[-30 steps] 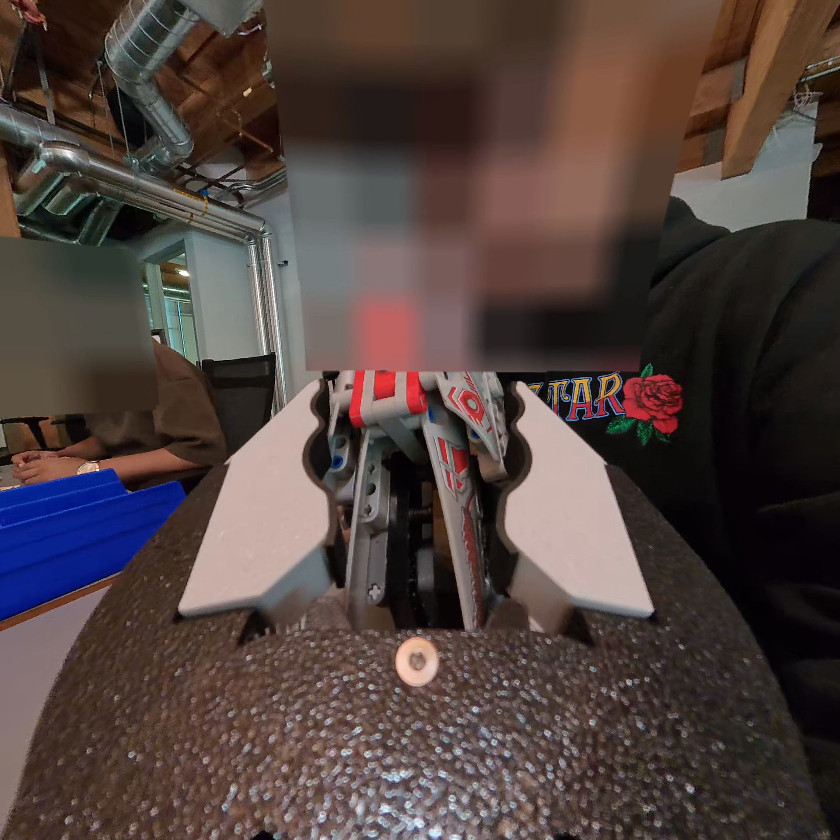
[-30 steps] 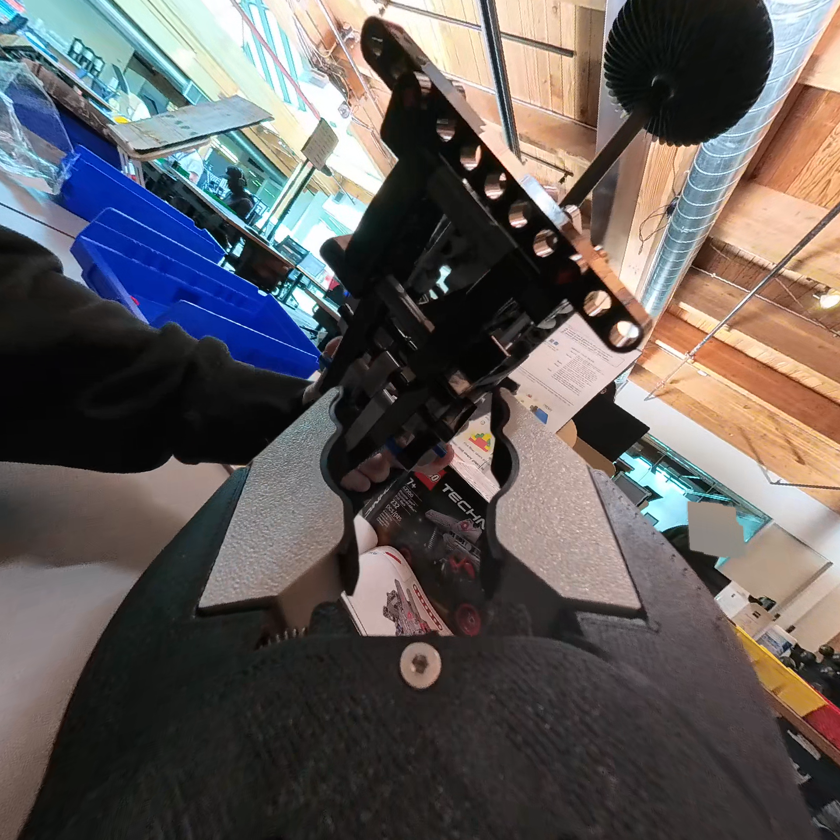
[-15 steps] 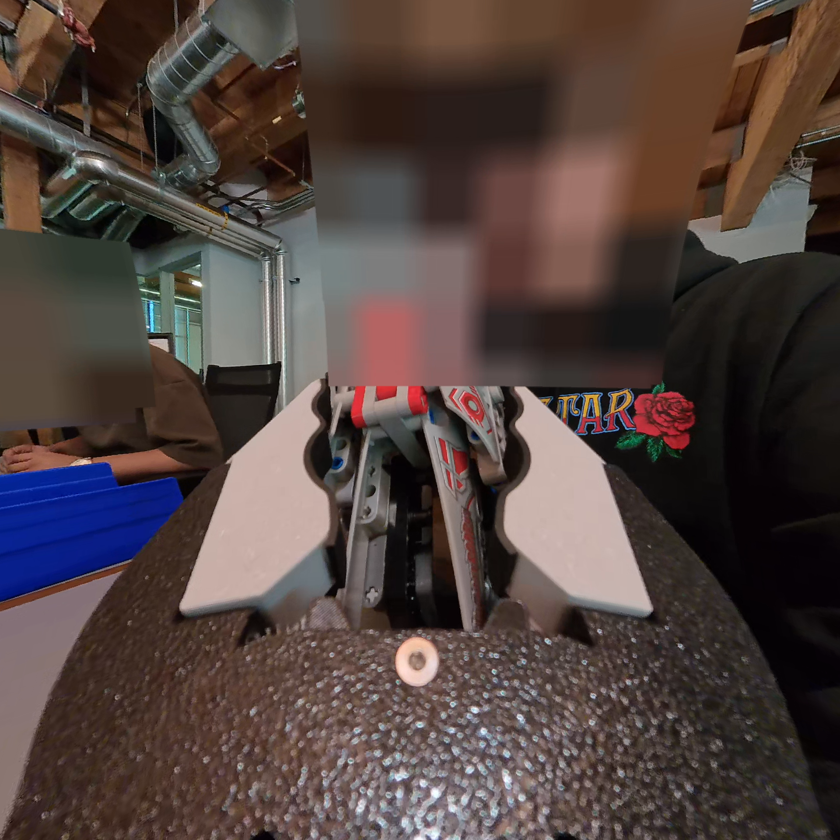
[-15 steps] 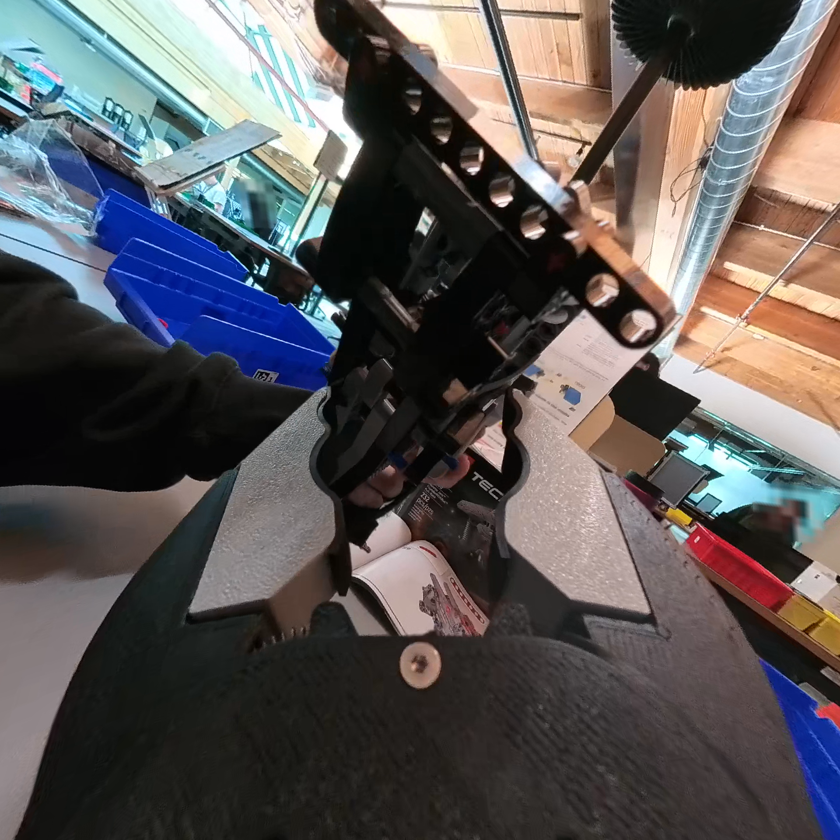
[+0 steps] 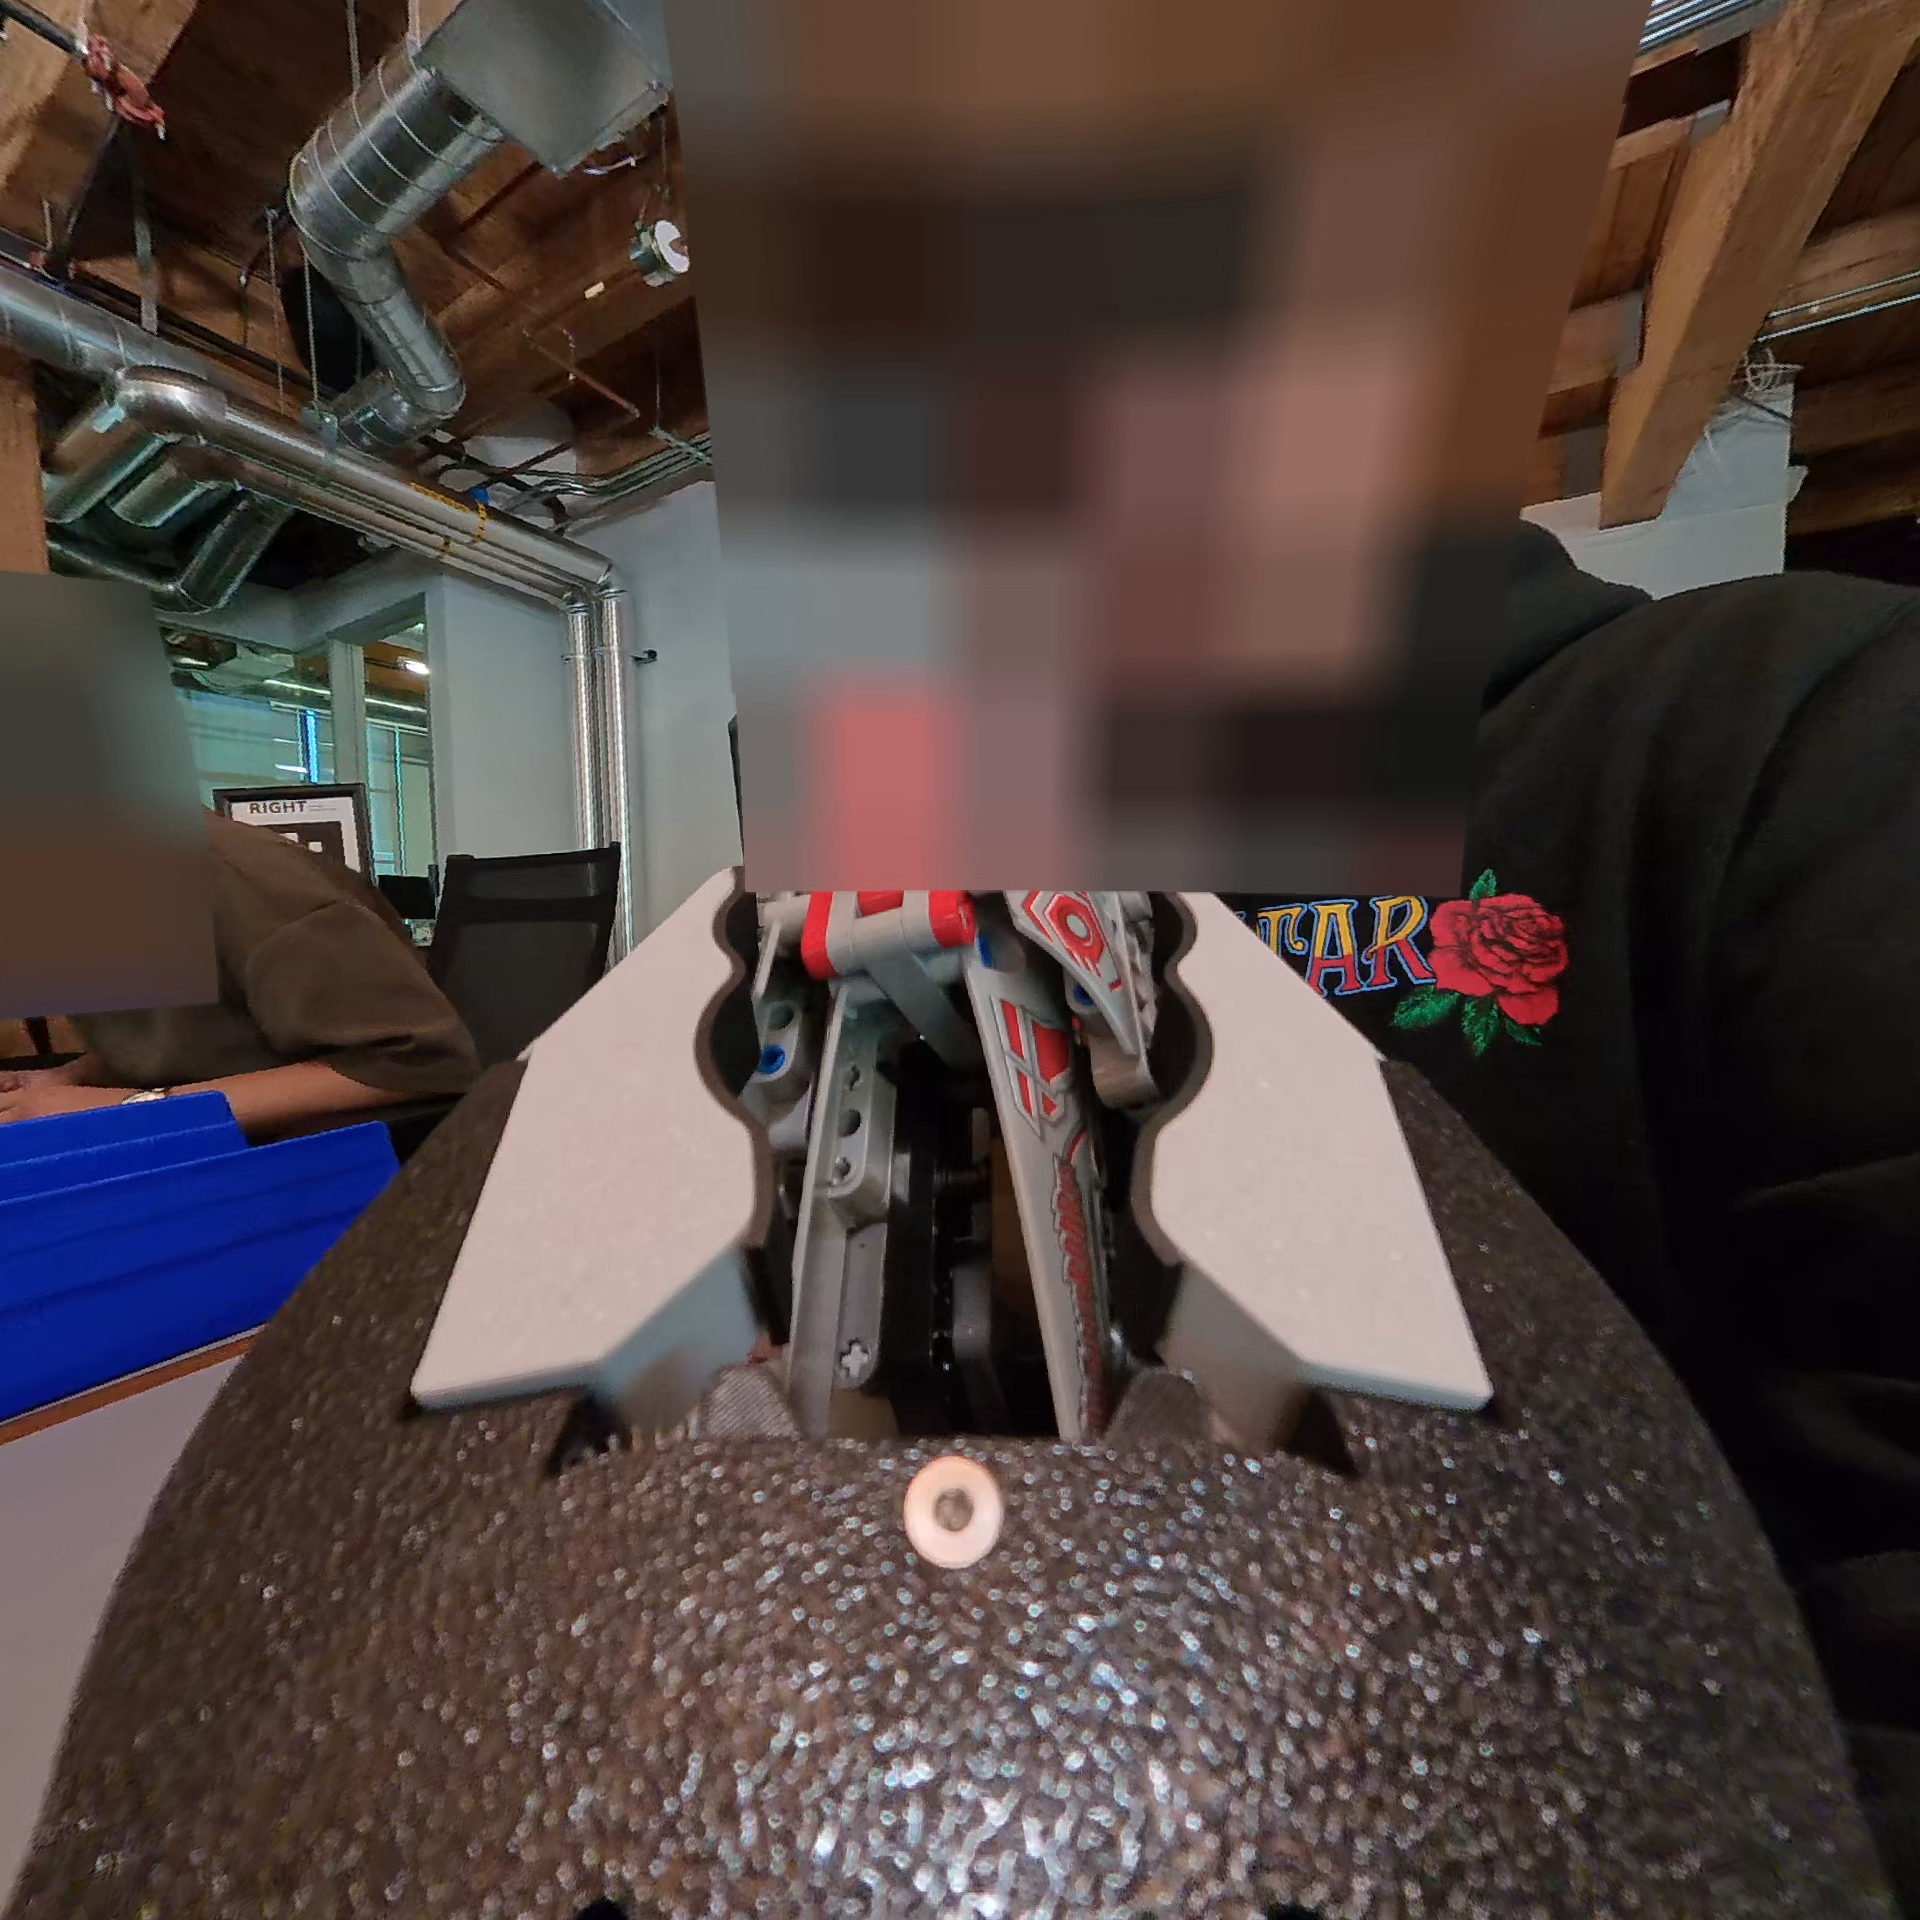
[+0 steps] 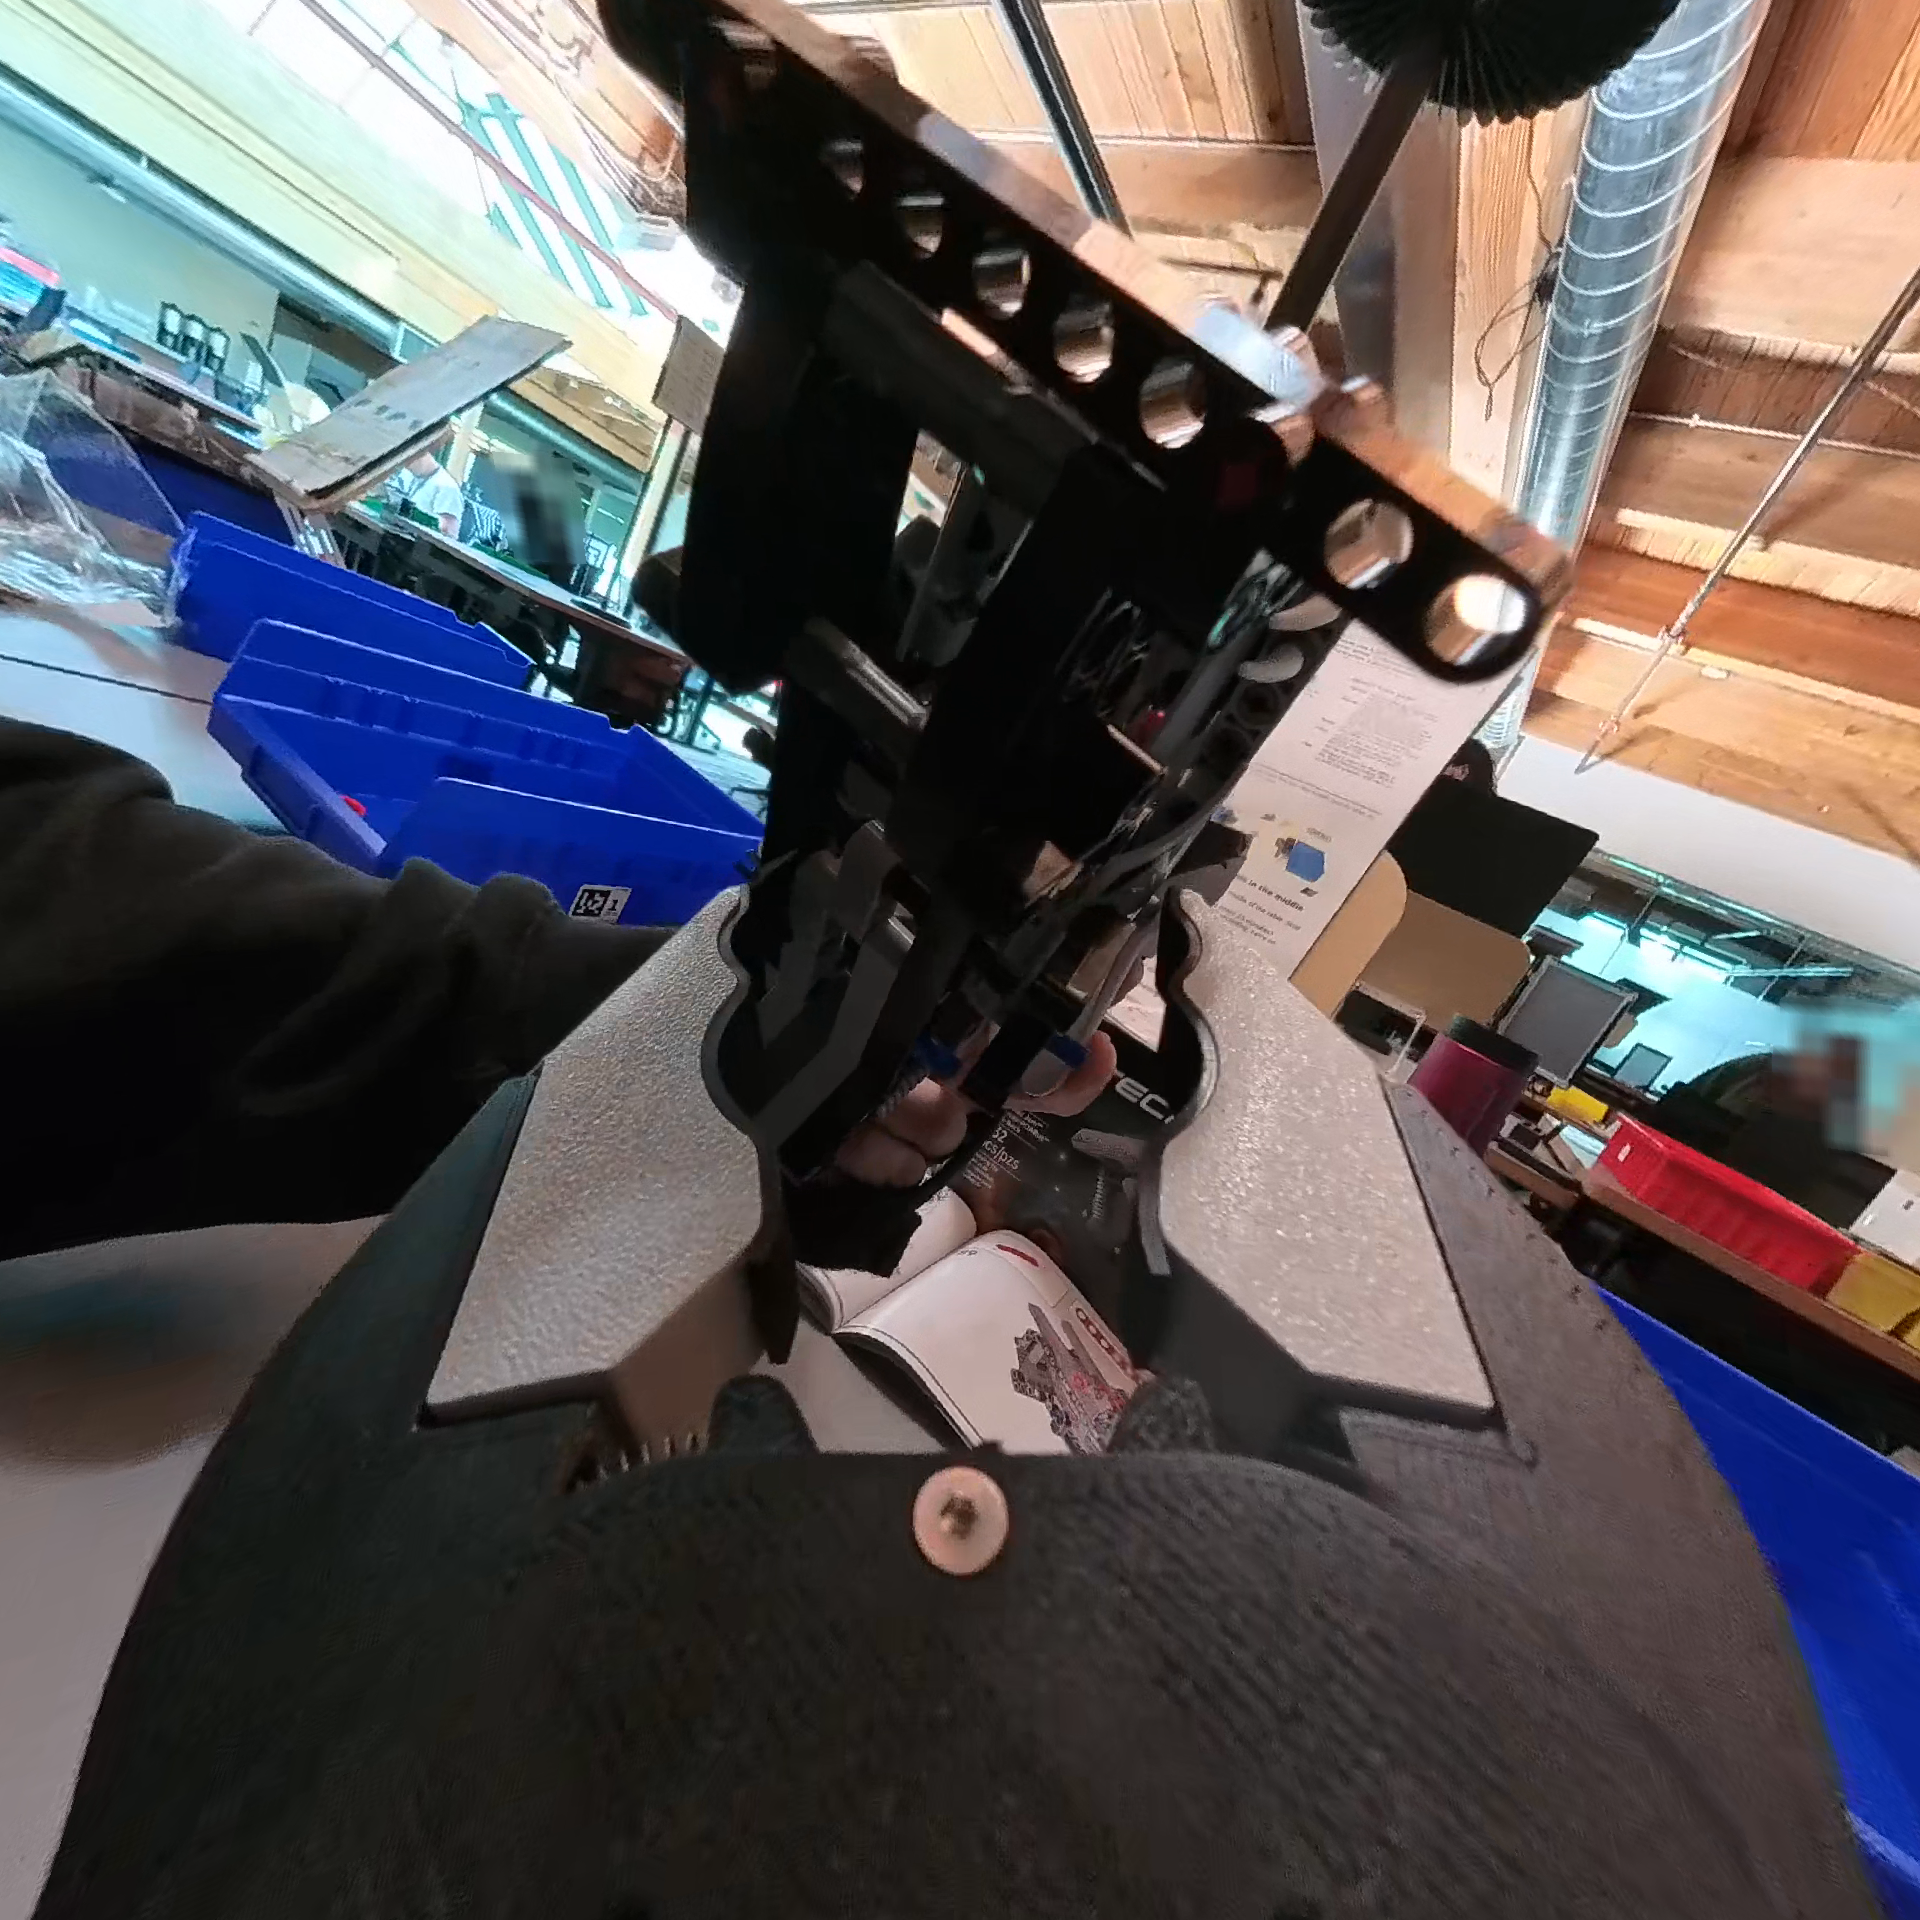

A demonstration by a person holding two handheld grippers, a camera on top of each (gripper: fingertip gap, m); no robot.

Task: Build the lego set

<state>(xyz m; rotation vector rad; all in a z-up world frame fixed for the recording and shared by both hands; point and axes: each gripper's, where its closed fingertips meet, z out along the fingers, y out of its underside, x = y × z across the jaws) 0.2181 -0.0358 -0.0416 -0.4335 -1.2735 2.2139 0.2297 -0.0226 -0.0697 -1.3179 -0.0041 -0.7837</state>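
Lego model [image 5: 940, 1122] clamped in left tongs [image 5: 951, 1049]; right tongs [image 6: 961, 1029] grip same build, raised higher vs 1 s ago. Booklet [image 6: 987, 1340] on surface [image 6: 94, 1371], blue bins [image 6: 468, 769], wood-beam ceiling.

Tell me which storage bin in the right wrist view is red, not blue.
The red bin on the far right table, beside the yellow one; the blue bins sit left.

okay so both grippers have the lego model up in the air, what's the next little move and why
Probably lower the Lego model toward the open instruction booklet on the table. The left hand-held gripper is clamped on it and the right hand-held gripper frames it, raised against the ceiling; the view doesn't show which piece goes on next.
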